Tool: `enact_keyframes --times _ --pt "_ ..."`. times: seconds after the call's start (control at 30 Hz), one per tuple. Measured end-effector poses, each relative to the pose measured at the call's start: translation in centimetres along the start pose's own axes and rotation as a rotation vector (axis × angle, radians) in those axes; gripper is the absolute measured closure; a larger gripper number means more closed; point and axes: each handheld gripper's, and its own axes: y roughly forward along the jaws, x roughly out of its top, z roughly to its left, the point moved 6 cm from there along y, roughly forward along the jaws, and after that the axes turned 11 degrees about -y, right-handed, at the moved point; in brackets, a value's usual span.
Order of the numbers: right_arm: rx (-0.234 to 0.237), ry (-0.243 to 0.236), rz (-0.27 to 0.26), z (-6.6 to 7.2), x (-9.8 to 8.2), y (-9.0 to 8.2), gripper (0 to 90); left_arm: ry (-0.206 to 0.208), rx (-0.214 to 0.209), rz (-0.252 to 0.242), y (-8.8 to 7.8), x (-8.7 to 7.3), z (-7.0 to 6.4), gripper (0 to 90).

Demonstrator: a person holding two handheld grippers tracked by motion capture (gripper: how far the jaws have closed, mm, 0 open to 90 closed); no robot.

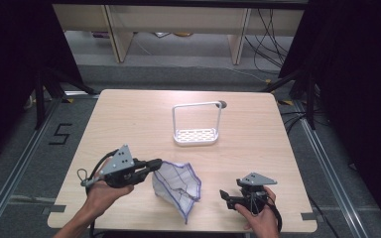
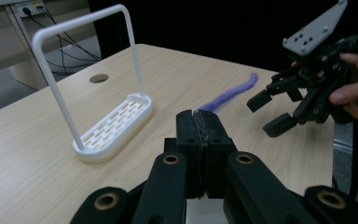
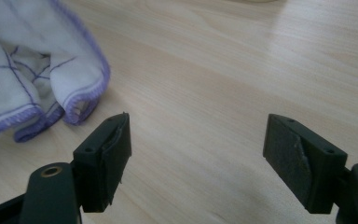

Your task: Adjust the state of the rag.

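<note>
Cloth [image 1: 177,186], white with purple stitched edging and thin grid lines, is lying crumpled near the front edge of the bench [image 1: 129,119], about midway between the front corners. Its upper left corner is being pinched and lifted by the left tool [image 1: 155,164], whose jaws are pressing together on the fabric; in the left gripper view a strip of purple edging is emerging just past the clenched jaw tips. A person's left hand [image 1: 101,191] is wrapping around that tool near the front left corner. Farther back, toward the middle of the bench, a white rack [image 1: 196,124] with a slotted base and tall loop handle is standing upright. Near the front right corner, the right tool [image 1: 226,198] is resting released, jaws wide apart and pointing at the cloth without touching it.
</note>
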Motion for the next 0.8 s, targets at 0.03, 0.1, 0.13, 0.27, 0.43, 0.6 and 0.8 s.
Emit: enact_keyframes --times 0.03,0.1,0.13,0.27,0.43,0.6,0.8 --pt "0.002 0.001 -0.003 0.0 0.0 0.0 24.4 -0.002 0.011 -0.007 -0.2 0.3 0.4 87.6" --pt "0.001 0.008 0.004 0.1 0.0 0.0 24.4 -0.015 0.045 -0.018 -0.5 0.8 2.0 87.6" --pt "0.001 0.008 0.004 0.1 0.0 0.0 24.4 -0.015 0.045 -0.018 -0.5 0.8 2.0 87.6" --pt "0.000 -0.003 -0.003 0.1 0.0 0.2 24.5 -0.058 0.079 -0.006 -0.1 0.4 5.0 87.6" --pt "-0.008 0.002 0.012 0.2 0.0 0.0 24.7 -0.126 0.125 0.034 1.7 -0.9 8.5 87.6" --pt "0.001 0.000 -0.001 0.3 0.2 0.1 24.8 -0.157 0.155 0.080 3.4 -2.3 10.6 87.5" --pt "0.016 -0.018 0.008 0.6 0.3 0.5 24.9 -0.190 0.174 0.105 4.7 -3.3 12.3 87.3"
